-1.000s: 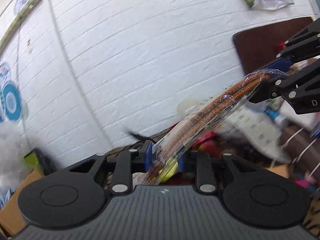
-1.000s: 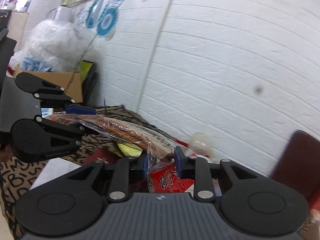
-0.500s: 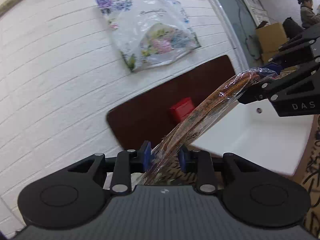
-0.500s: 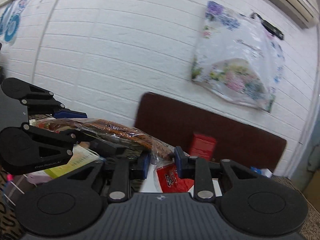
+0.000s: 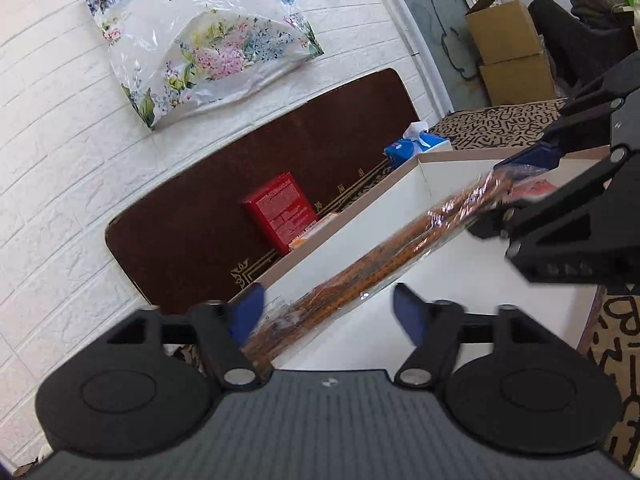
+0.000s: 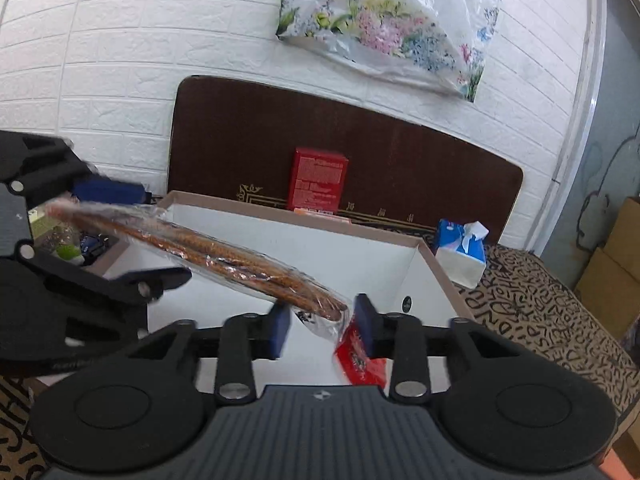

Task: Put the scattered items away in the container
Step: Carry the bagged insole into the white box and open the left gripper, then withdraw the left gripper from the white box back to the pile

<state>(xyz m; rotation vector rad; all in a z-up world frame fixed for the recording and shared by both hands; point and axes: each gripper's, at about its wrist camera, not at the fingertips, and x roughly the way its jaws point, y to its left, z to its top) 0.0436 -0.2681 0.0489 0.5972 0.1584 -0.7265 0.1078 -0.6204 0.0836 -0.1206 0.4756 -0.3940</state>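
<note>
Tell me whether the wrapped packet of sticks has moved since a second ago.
Yes. The wrapped packet of sticks was over the cluttered table; now it hangs over the white box, near the red carton. Both grippers' jaws have just been opening around it.

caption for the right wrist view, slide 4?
Right gripper, jaws just opened, releasing a plastic-wrapped packet of sticks over the white box.
</note>
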